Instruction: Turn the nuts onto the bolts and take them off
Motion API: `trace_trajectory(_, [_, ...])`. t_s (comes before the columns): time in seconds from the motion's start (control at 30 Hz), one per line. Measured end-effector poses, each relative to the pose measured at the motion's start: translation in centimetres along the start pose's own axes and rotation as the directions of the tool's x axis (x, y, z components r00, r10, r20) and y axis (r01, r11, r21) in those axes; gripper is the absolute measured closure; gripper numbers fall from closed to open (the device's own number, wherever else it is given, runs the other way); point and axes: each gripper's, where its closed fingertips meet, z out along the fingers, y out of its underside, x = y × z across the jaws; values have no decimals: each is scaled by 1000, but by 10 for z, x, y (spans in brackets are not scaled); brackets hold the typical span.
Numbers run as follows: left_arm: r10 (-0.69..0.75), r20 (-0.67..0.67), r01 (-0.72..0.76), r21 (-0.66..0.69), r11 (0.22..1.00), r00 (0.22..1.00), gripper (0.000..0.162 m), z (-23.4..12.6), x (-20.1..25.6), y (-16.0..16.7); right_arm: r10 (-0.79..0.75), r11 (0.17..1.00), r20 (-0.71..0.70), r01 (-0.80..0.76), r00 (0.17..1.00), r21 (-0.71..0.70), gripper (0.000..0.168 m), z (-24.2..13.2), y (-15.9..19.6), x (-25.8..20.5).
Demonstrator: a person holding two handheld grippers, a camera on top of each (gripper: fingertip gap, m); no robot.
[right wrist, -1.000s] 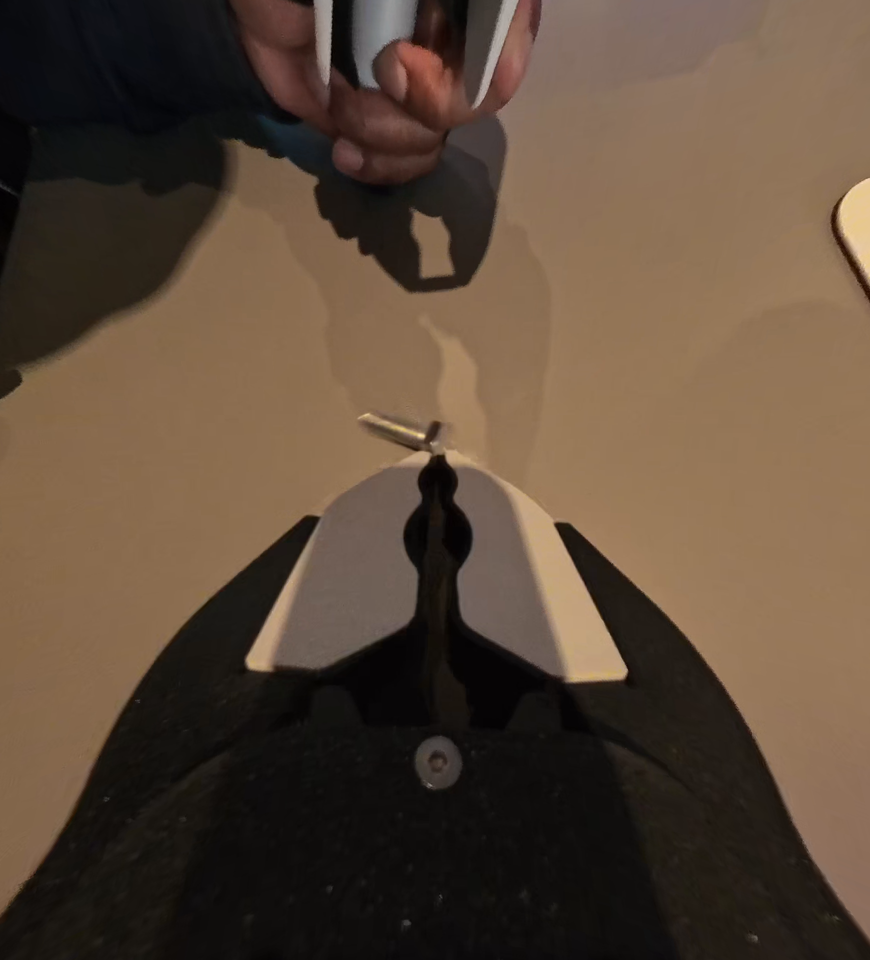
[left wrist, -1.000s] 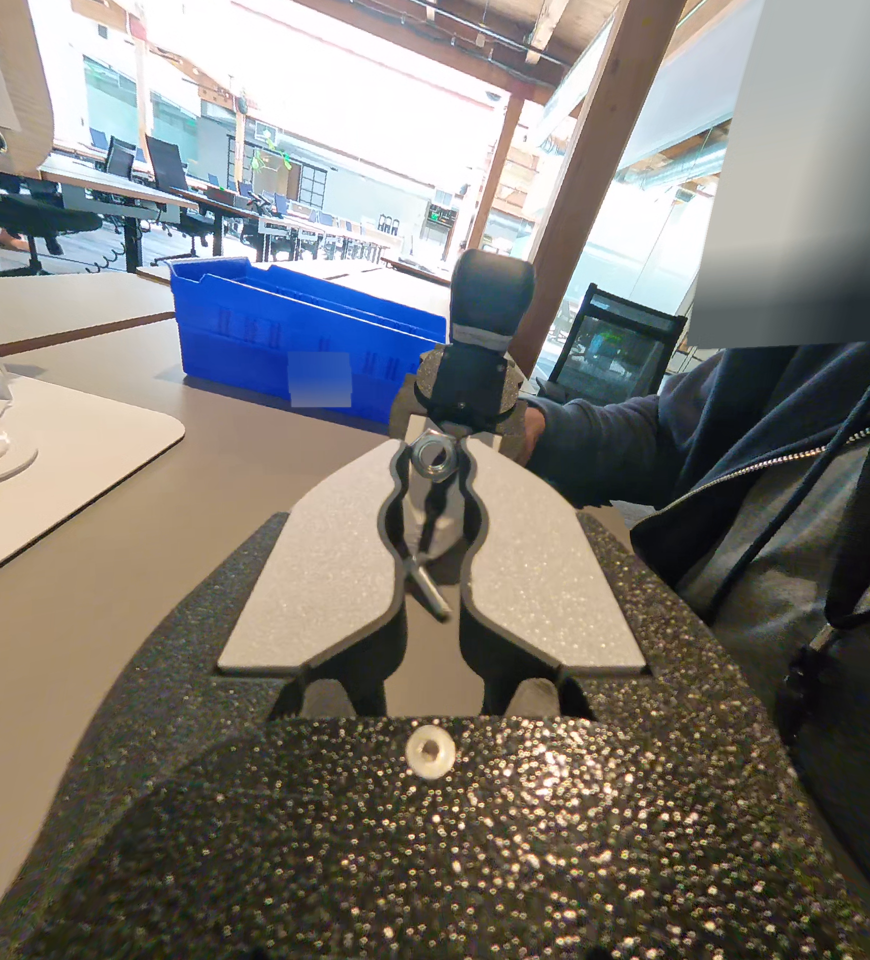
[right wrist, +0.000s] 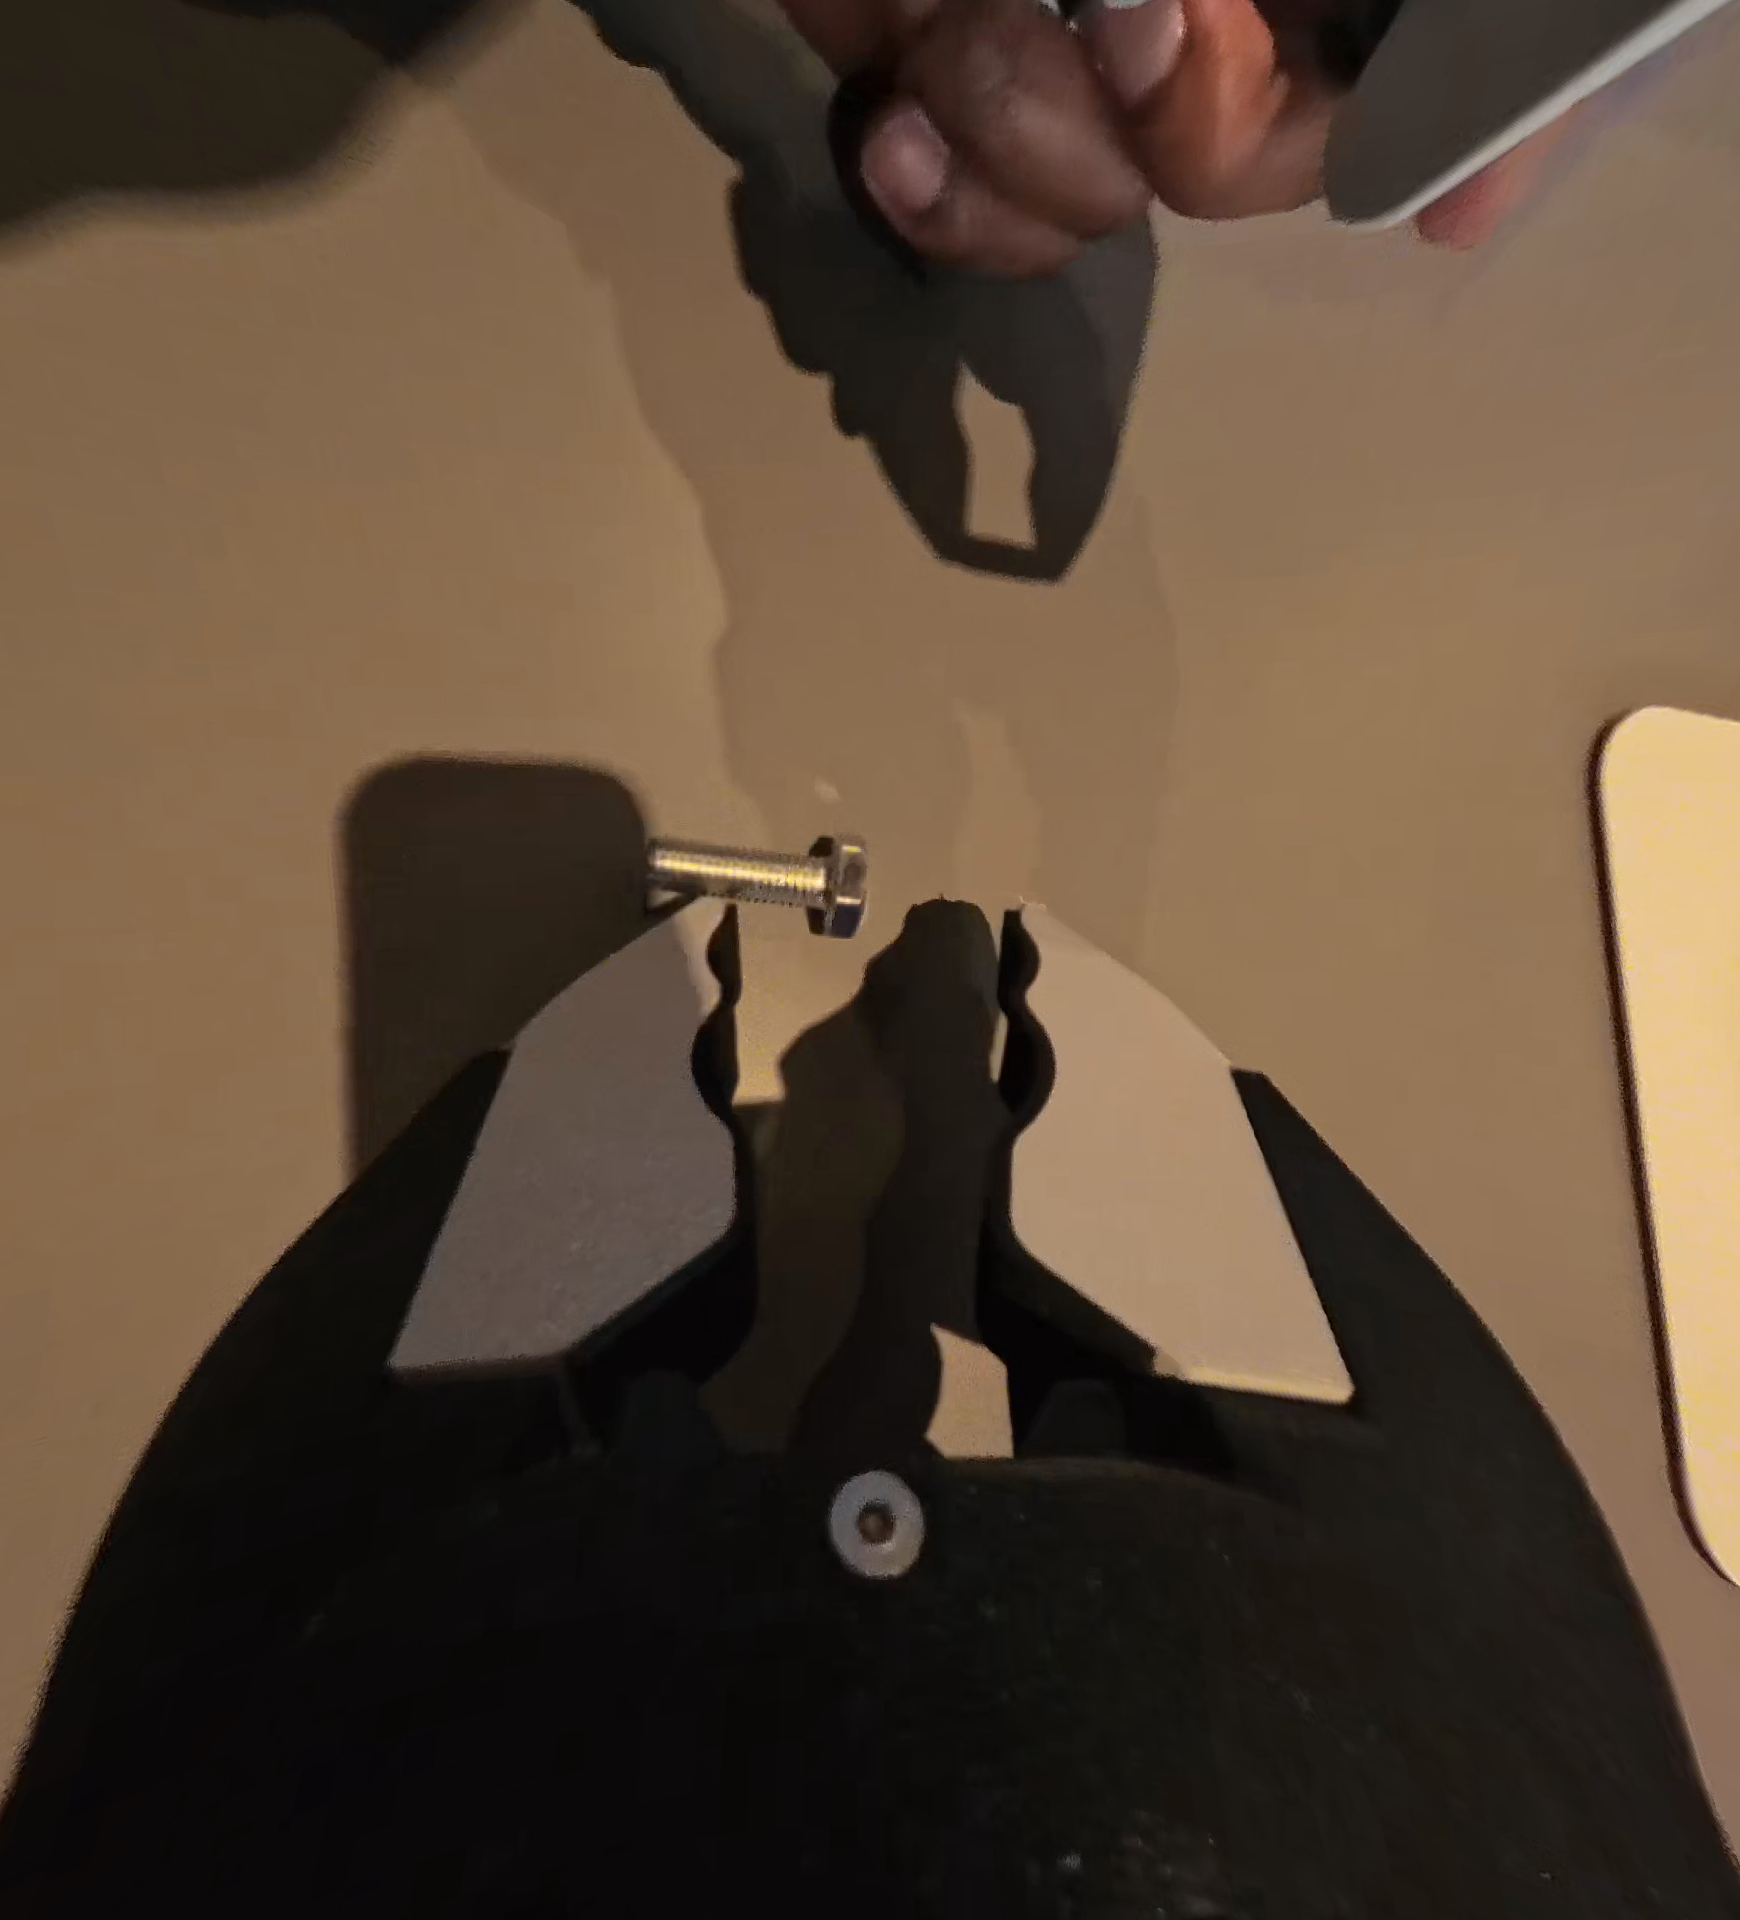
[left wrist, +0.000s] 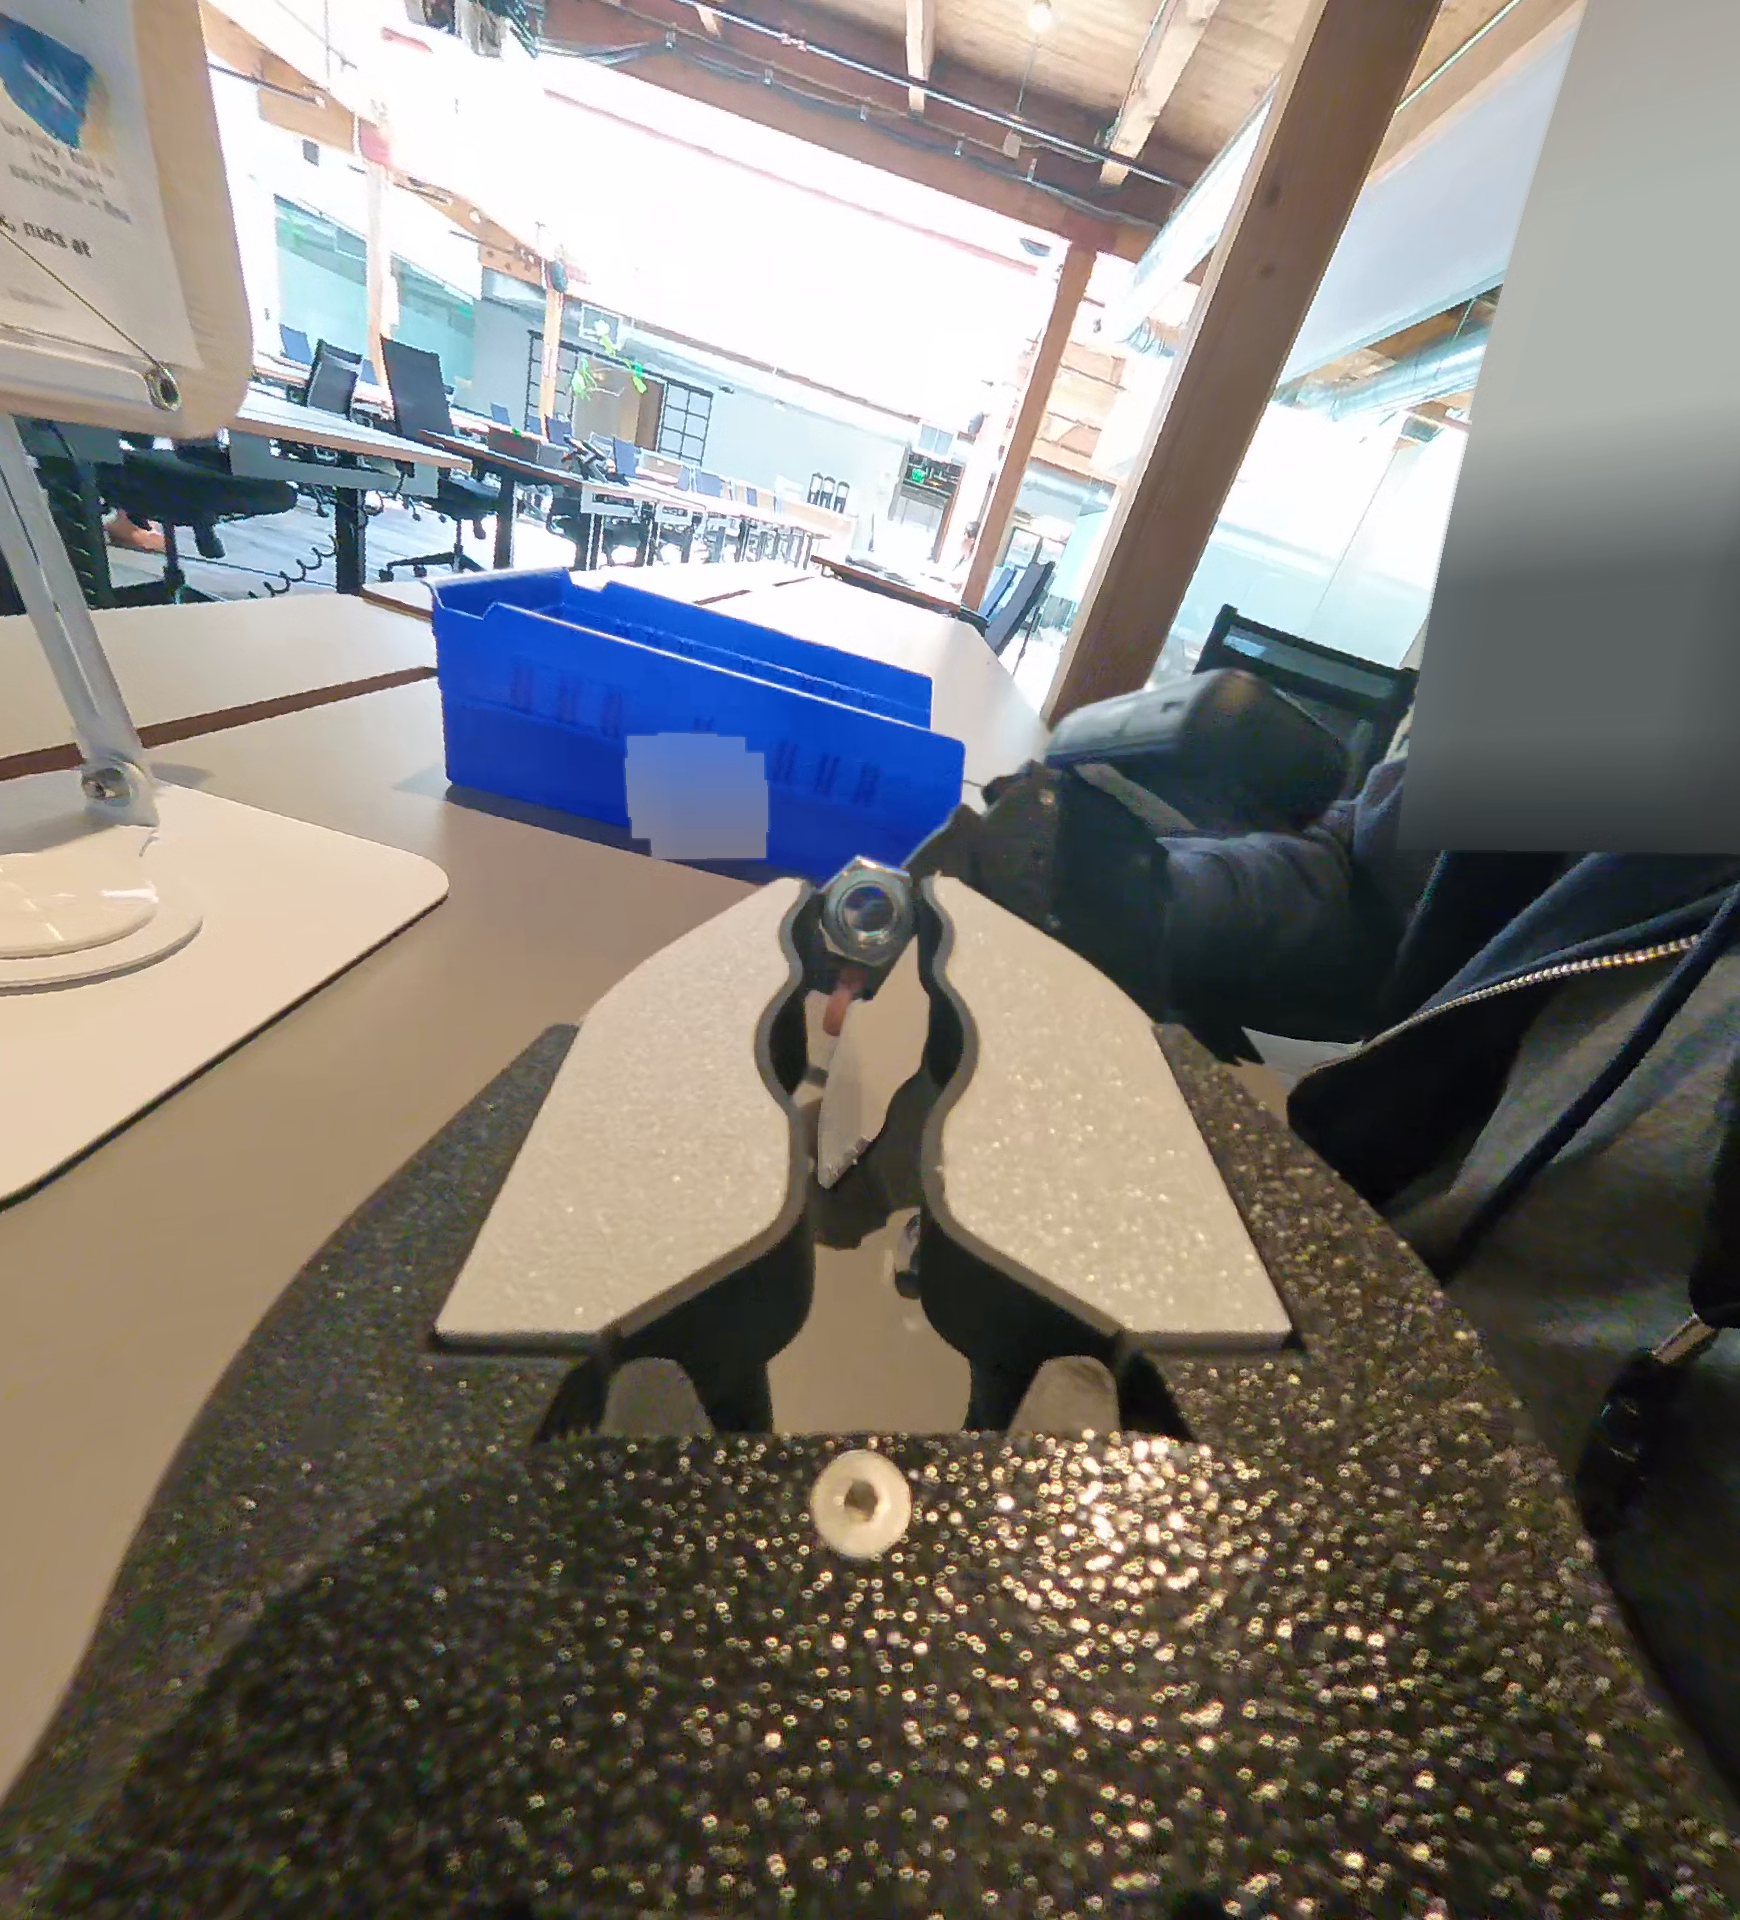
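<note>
Left gripper (left wrist: 864, 914) is clamped on the nut (left wrist: 864, 918) right at its fingertips, bore facing back toward the camera, so my guess is it's held up off the table (left wrist: 222, 1195) ready to be threaded or set aside. The bolt (right wrist: 757, 885) lies on its side on the table (right wrist: 222, 623), just past the tips of the right gripper (right wrist: 871, 914), which is spread wide and holding nothing. It points straight down at the tabletop. The left one sits roughly level, aimed across toward the blue bin (left wrist: 679, 717). A hand (right wrist: 1032, 135) grips the left gripper's handle at the top of the right view.
</note>
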Motion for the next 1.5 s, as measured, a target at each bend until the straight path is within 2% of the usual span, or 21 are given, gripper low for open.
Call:
trace_trajectory(0.17, [13,6,-13,17,1000,1000,144,-4,2,-7,36,999,-130,-39,991,-21,122,10,-13,2])
trace_trajectory(0.37, [19,8,-20,33,999,1000,145,-8,5,-14,155,987,-182,-162,971,-21,123,24,-23,10])
trace_trajectory(0.67, [21,1,-21,48,999,1000,145,-11,9,-20,338,941,-30,-338,941,19,125,5,-2,-6])
trace_trajectory(0.9, [14,0,-14,39,999,1000,145,-10,8,-16,367,929,108,-371,924,14,137,9,-8,-12])
trace_trajectory(1.0, [15,0,-15,32,999,1000,145,-9,8,-15,364,930,122,-368,923,8,145,10,-8,-13])
trace_trajectory(1.5, [5,3,-5,-19,1000,1000,144,-6,5,-4,337,940,115,-341,934,7,149,14,-12,-11])
